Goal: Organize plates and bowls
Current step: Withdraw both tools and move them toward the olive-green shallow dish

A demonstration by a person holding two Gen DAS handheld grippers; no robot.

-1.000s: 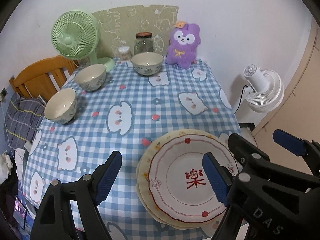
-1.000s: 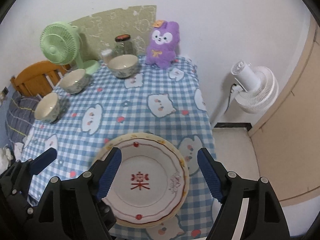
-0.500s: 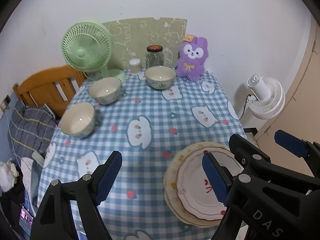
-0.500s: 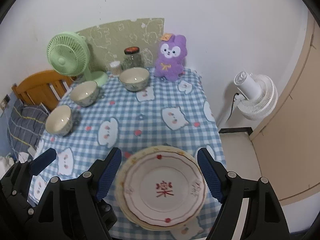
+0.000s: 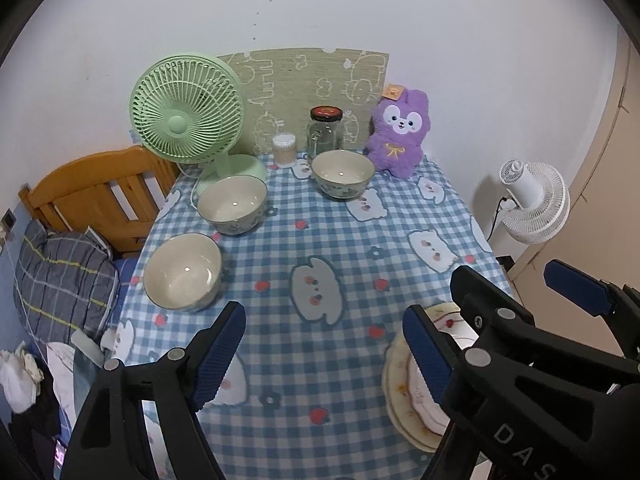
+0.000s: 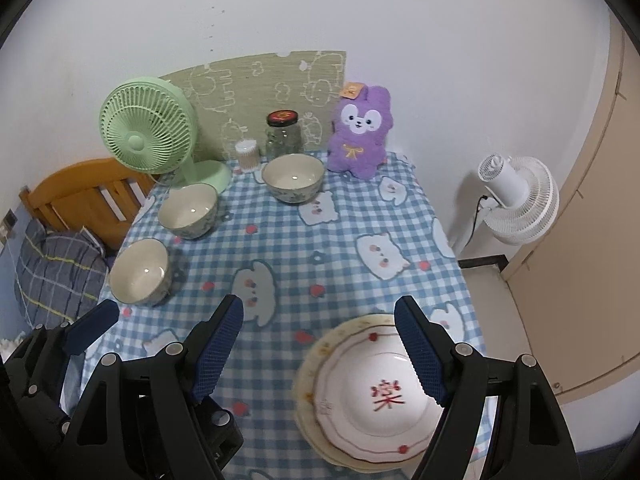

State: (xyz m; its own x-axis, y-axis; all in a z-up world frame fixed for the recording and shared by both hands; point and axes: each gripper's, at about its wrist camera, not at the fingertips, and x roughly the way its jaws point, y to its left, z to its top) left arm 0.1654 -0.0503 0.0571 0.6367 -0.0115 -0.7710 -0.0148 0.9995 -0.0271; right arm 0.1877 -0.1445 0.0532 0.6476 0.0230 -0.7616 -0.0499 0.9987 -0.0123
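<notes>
A stack of plates (image 6: pixel 360 392), the top one white with a red character, lies at the near right of the blue checked table (image 6: pixel 320 232); it also shows in the left wrist view (image 5: pixel 404 384), partly behind the right gripper. Three cream bowls stand apart along the left and back: near left (image 5: pixel 182 272) (image 6: pixel 140 272), middle (image 5: pixel 232 204) (image 6: pixel 188 210), back (image 5: pixel 342 174) (image 6: pixel 294 178). My left gripper (image 5: pixel 324 344) is open and empty above the table's near middle. My right gripper (image 6: pixel 320 344) is open and empty, above the plates' left edge.
At the table's back stand a green fan (image 5: pixel 188 120), a glass jar (image 5: pixel 326 130), a small toothpick container (image 5: pixel 285 150) and a purple plush (image 5: pixel 398 134). A wooden bed frame (image 5: pixel 96 196) is at the left, a white floor fan (image 5: pixel 532 200) at the right.
Both grippers have drawn back and up from the plate stack and shifted left; the plates now sit lower right in both views. Both stay open.
</notes>
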